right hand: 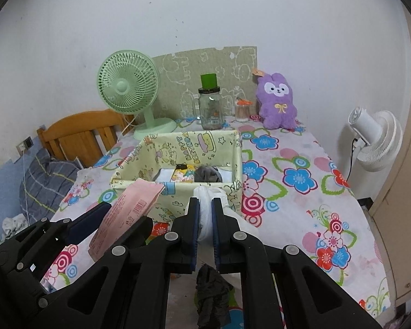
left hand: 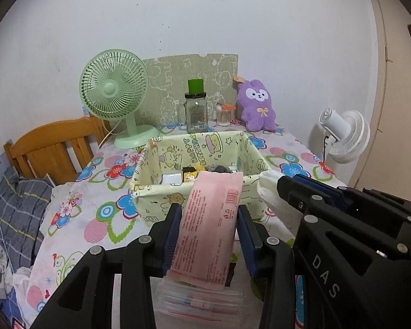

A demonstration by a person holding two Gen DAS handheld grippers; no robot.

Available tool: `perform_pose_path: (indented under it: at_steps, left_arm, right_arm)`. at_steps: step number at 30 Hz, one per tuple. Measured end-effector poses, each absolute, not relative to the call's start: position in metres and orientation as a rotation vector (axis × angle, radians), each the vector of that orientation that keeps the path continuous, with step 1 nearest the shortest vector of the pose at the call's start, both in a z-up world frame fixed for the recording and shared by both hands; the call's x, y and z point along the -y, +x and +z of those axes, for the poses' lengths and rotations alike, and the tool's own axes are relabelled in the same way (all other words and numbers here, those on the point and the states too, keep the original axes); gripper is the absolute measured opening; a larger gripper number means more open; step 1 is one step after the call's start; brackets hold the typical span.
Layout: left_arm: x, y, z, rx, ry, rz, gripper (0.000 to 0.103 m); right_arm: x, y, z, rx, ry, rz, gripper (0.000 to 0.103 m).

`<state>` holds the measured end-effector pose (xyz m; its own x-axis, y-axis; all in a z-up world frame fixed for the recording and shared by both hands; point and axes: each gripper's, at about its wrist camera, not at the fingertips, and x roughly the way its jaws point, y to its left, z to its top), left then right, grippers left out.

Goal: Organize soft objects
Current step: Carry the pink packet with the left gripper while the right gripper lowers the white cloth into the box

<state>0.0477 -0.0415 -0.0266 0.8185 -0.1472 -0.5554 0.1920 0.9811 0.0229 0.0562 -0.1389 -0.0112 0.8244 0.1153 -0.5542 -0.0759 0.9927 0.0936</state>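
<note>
My left gripper is shut on a pink soft packet and holds it up in front of the yellow fabric box. It also shows in the right wrist view. My right gripper is shut on a white soft bundle, just before the box's near wall. The bundle also shows in the left wrist view. The box holds small packets and a grey cloth. A stack of clear packets lies under my left gripper.
A green fan, a glass jar, a cotton swab jar and a purple plush rabbit stand at the table's back. A dark cloth lies below my right gripper. A white fan stands off the right edge, a wooden bed left.
</note>
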Motion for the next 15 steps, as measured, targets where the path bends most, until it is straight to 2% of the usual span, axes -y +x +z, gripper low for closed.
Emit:
perform_pose_path:
  at_steps: [15]
  left_arm:
    - [0.030, 0.051, -0.004, -0.552, 0.047, -0.186, 0.041]
  right_arm:
    - [0.129, 0.058, 0.015, -0.566, 0.038, 0.097, 0.011]
